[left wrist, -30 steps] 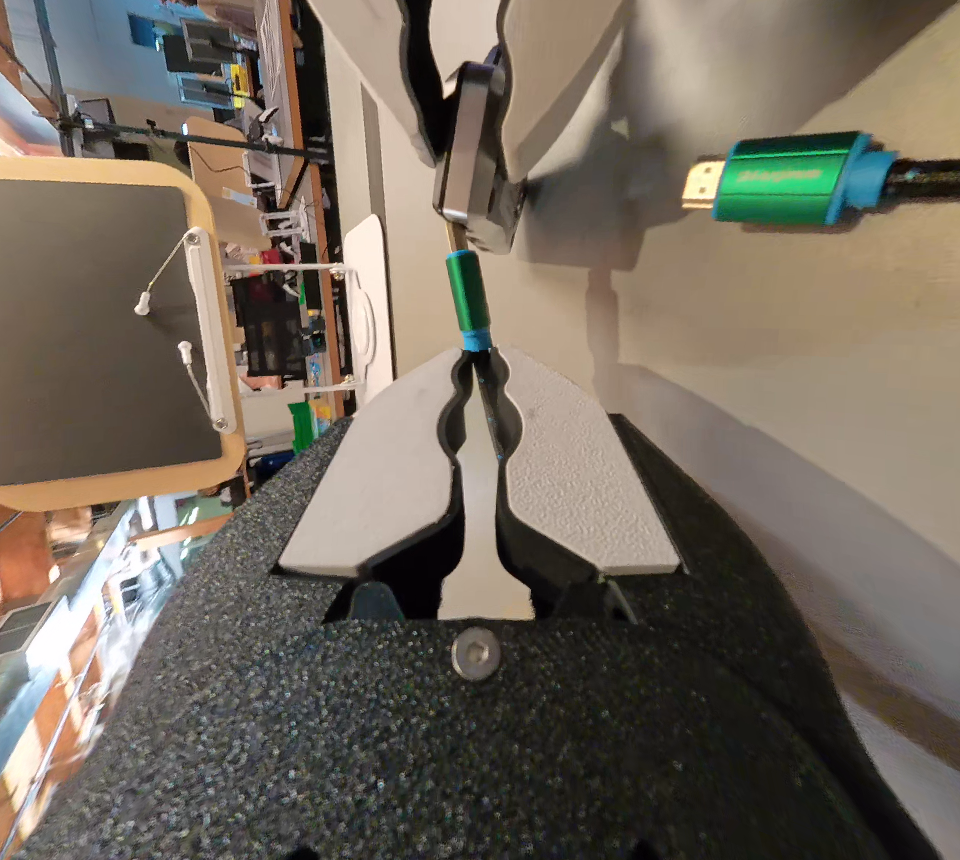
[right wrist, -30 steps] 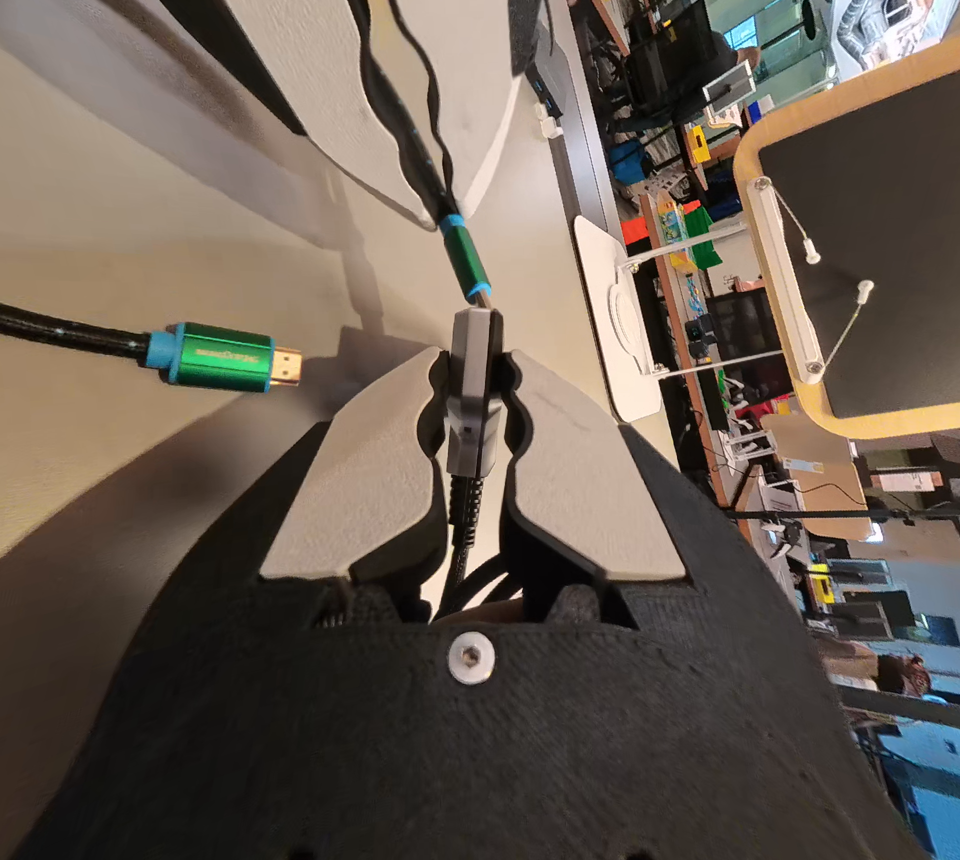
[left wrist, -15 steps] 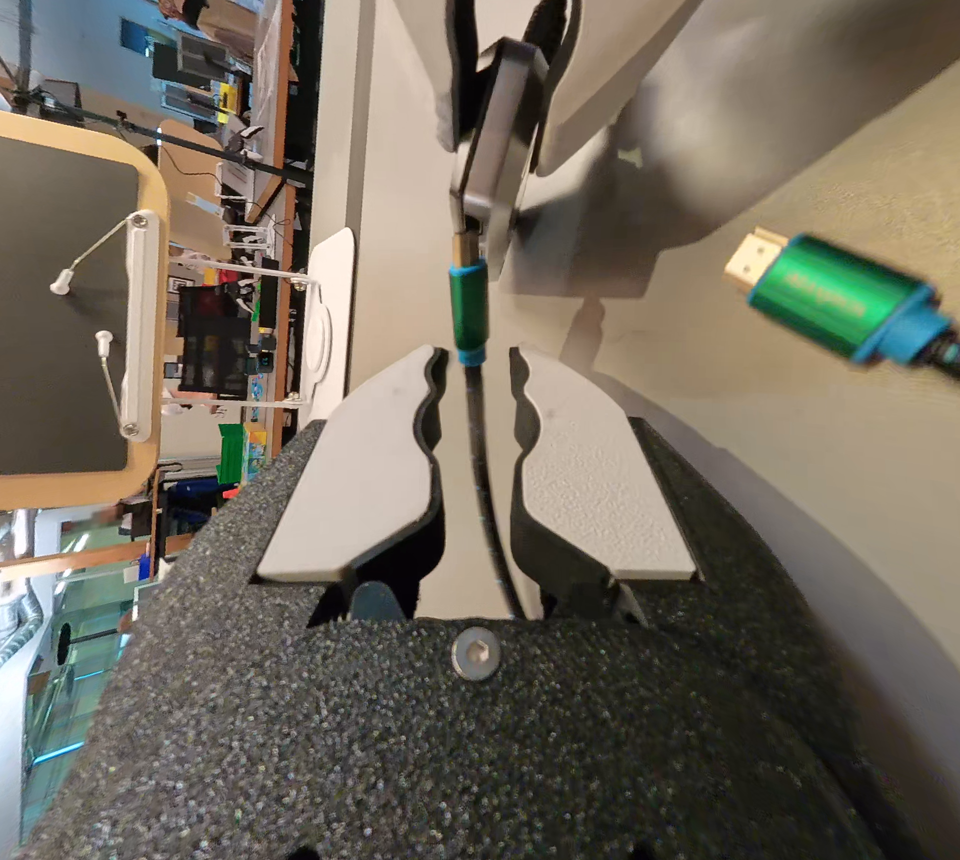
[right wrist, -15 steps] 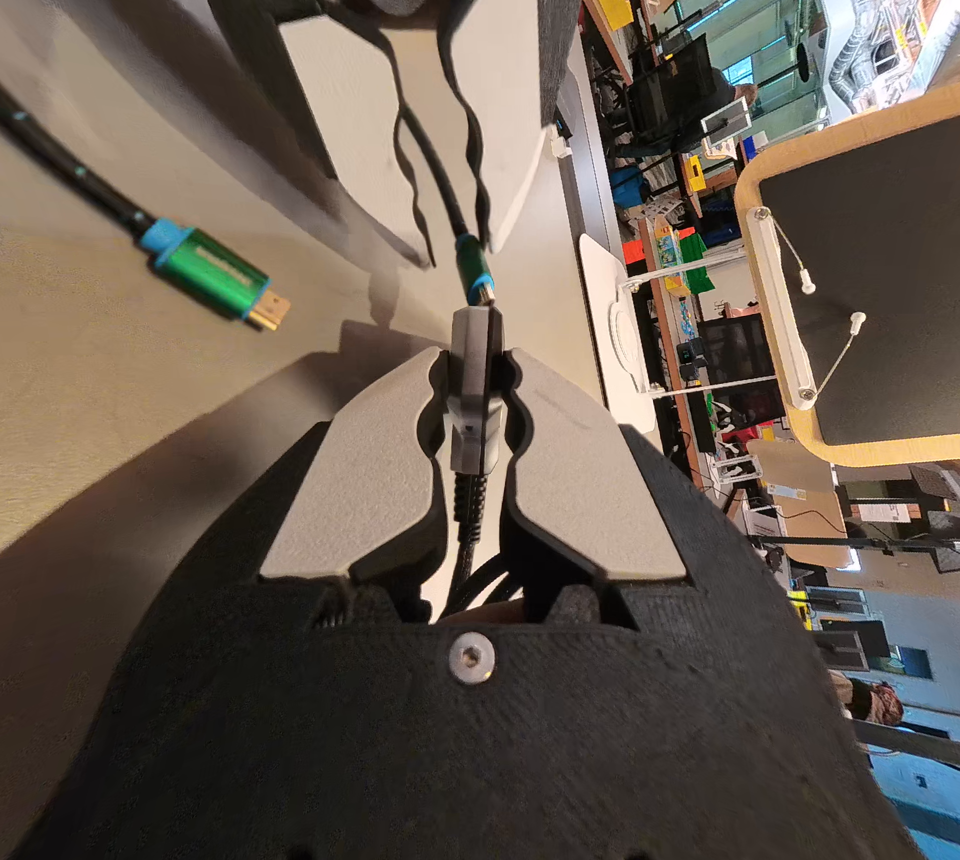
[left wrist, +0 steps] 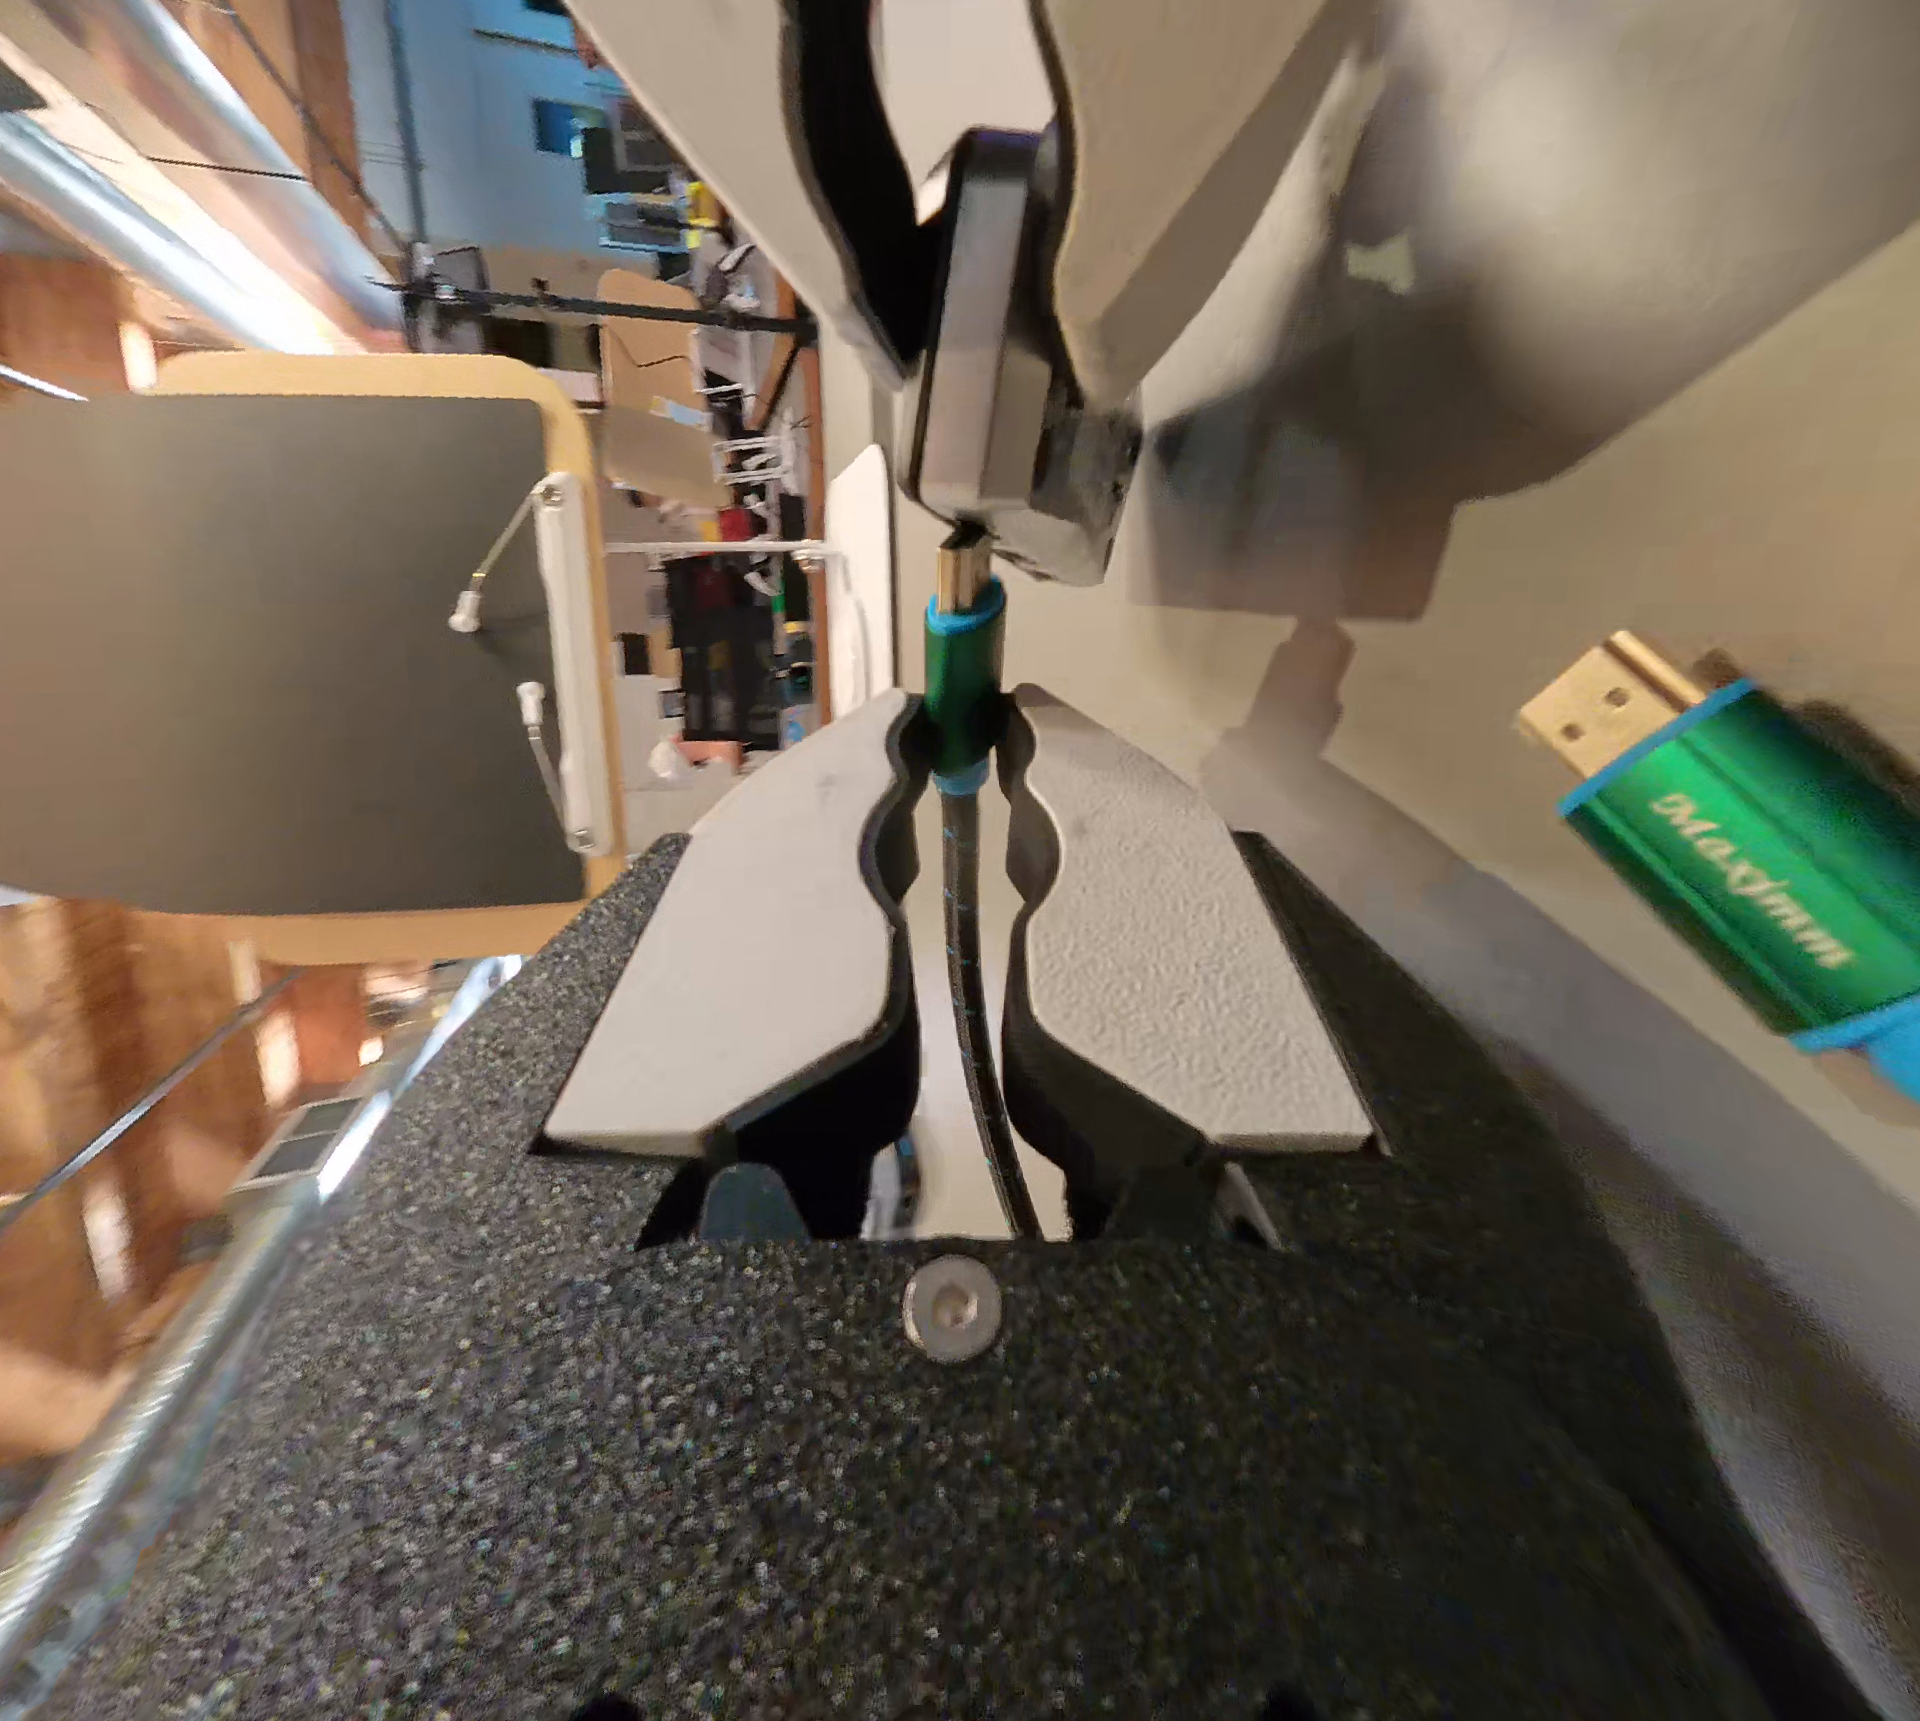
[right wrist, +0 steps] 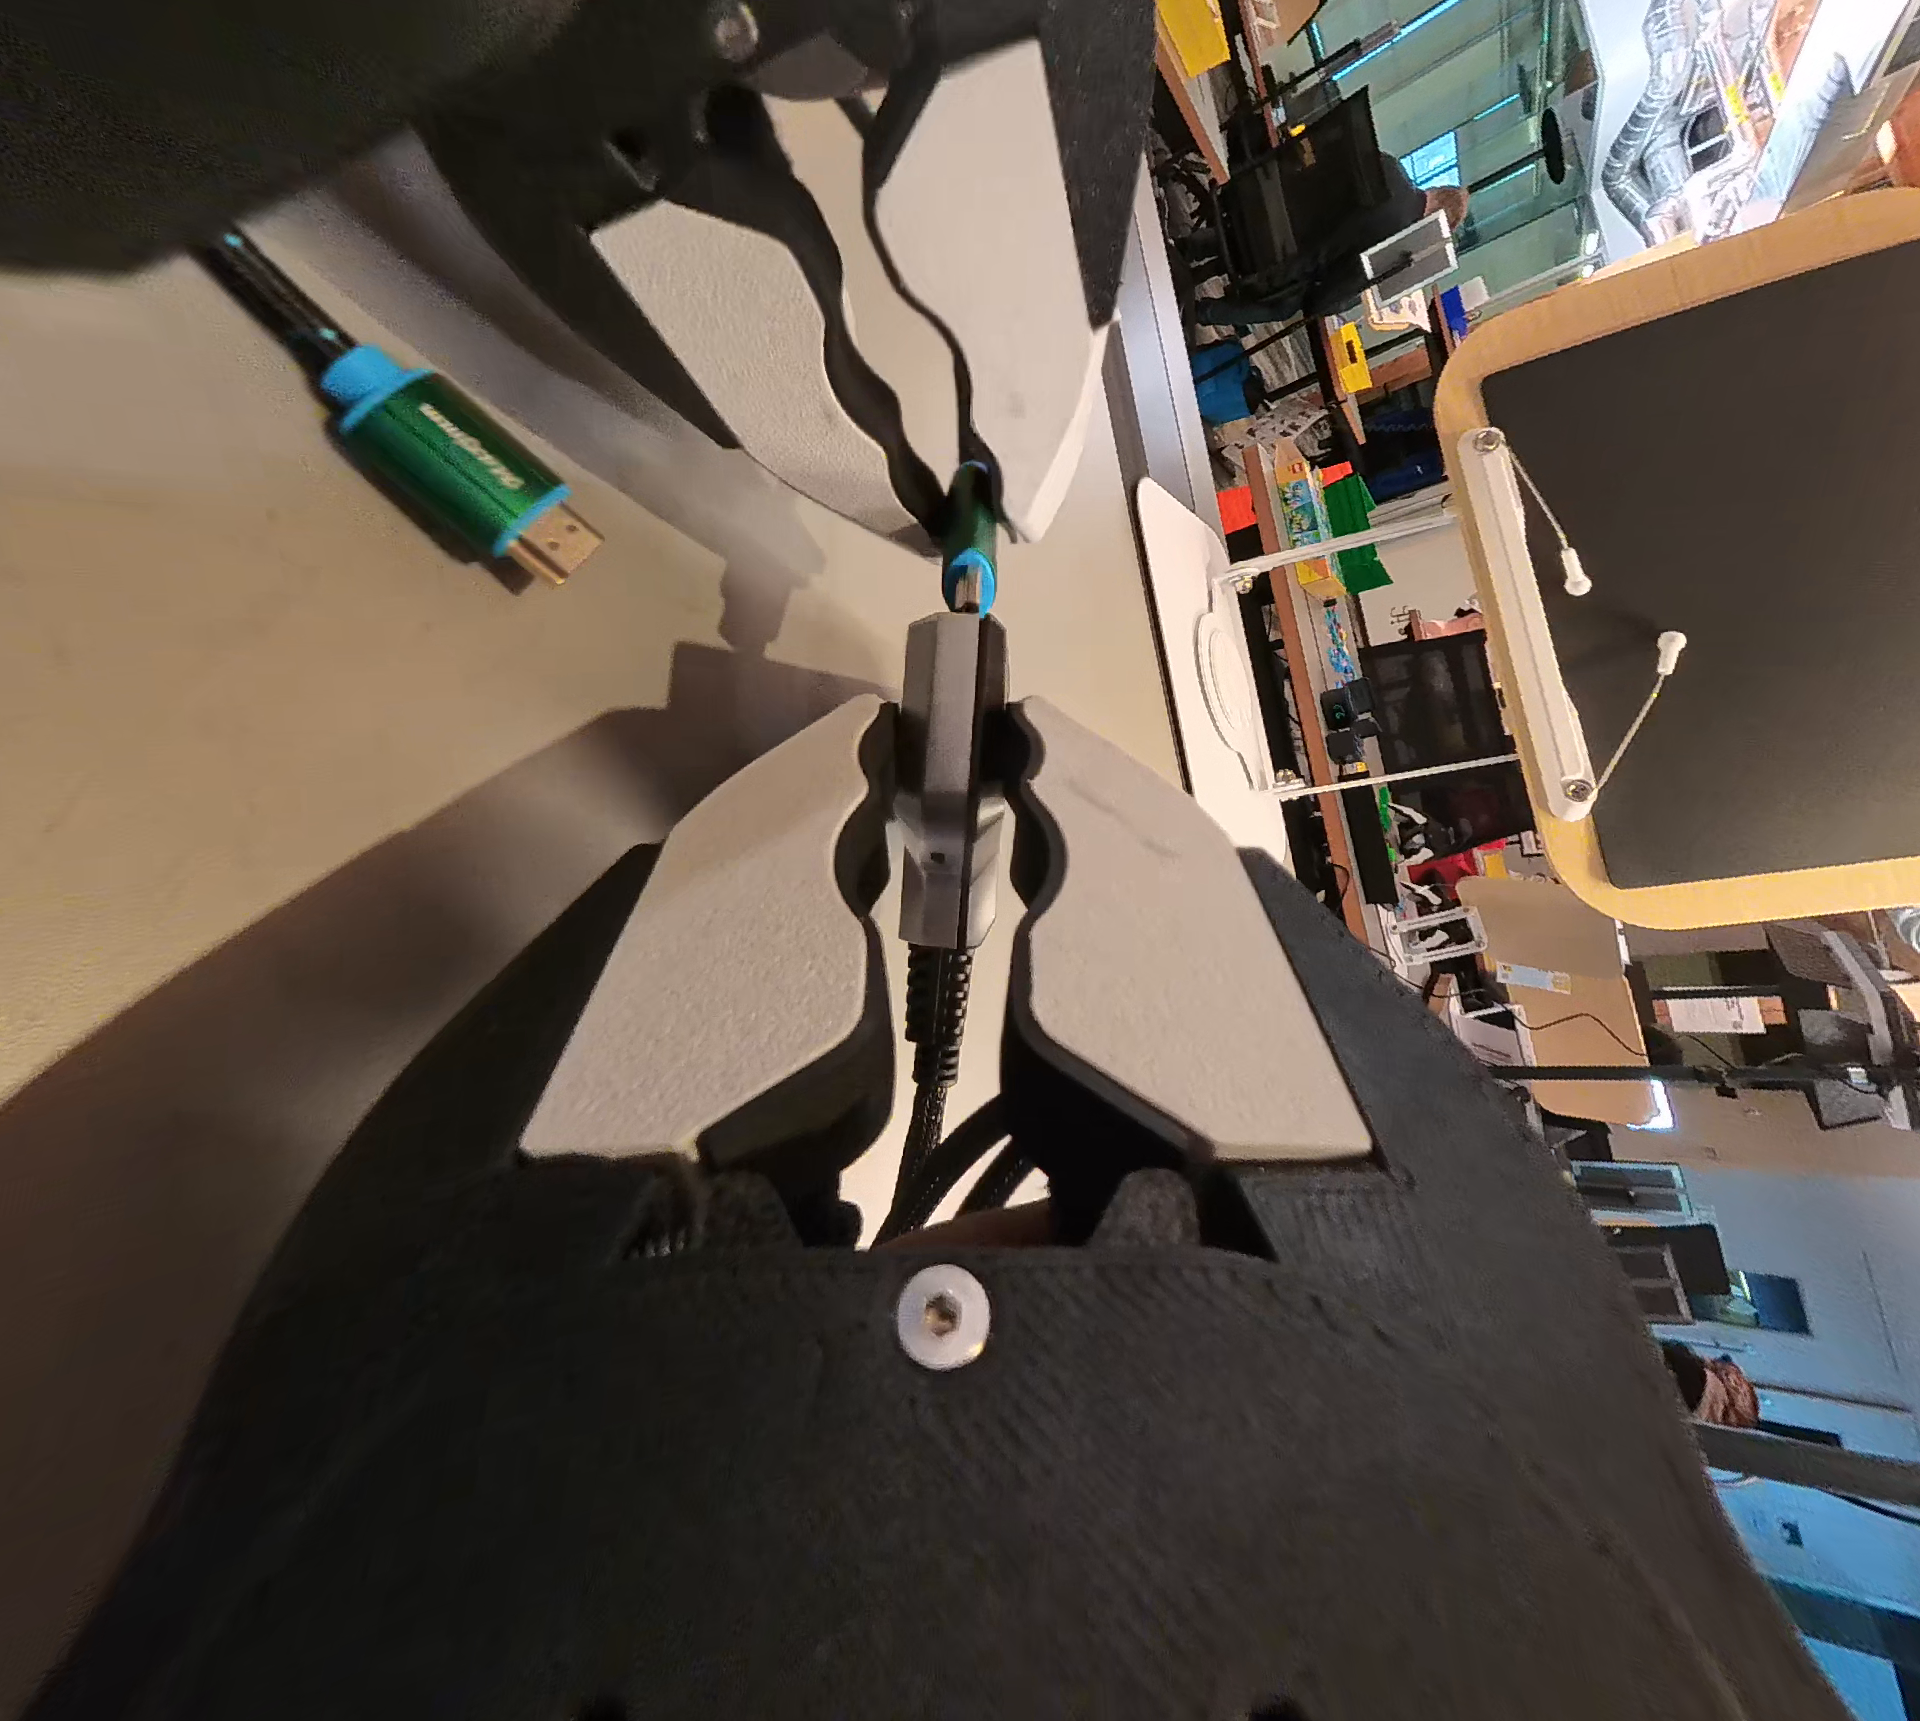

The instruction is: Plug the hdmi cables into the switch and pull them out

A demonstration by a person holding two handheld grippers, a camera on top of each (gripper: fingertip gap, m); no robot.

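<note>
In the left wrist view my left gripper (left wrist: 958, 710) is shut on the rear of a green HDMI plug (left wrist: 961, 653) with blue ends. Its black cable (left wrist: 971, 965) runs back between the fingers. The plug's gold tip (left wrist: 958, 568) shows bare, with its end at the port of the grey switch (left wrist: 987, 362). My right gripper (right wrist: 945, 715) is shut on the switch (right wrist: 940, 767) and faces the left gripper (right wrist: 961, 518), which holds the plug (right wrist: 971, 533). A second green plug (left wrist: 1745, 850) lies loose on the beige table; it also shows in the right wrist view (right wrist: 457, 466).
Both grippers hang just above the beige table (right wrist: 260, 684). A wood-framed black board (left wrist: 270, 632) and a white stand (right wrist: 1195, 632) are past the table's far edge, with cluttered workshop benches (right wrist: 1351, 528) behind.
My left gripper went from shut on the cable to open, slid forward and is now shut on the plug's body. More of the gold tip shows. The switch stays gripped.
</note>
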